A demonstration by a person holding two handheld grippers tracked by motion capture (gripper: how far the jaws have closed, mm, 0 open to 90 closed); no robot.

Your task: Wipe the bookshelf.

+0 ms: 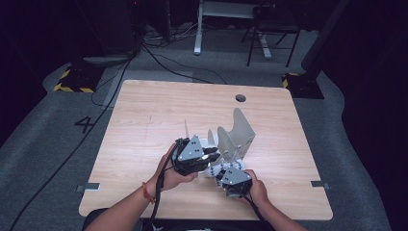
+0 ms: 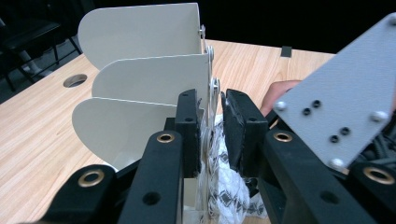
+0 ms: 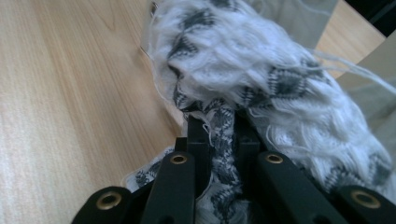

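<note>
Right gripper view: right gripper [image 3: 219, 123] clamped tight on fuzzy white-and-grey sock [image 3: 261, 79], bulk lying ahead toward metal rack [image 1: 235, 137]. Left gripper [image 2: 212, 121] pinching rack's divider edge with sock alongside, steadying; right hand nearer sock, just below rack on table [image 1: 144, 110].

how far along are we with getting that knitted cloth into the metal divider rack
Done: both grippers grip the white-and-grey cloth. In hand: the right gripper is clamped on it; the left gripper pinches cloth against the rack edge. Left: the cloth bunches outside the slots, not yet tucked in.
</note>
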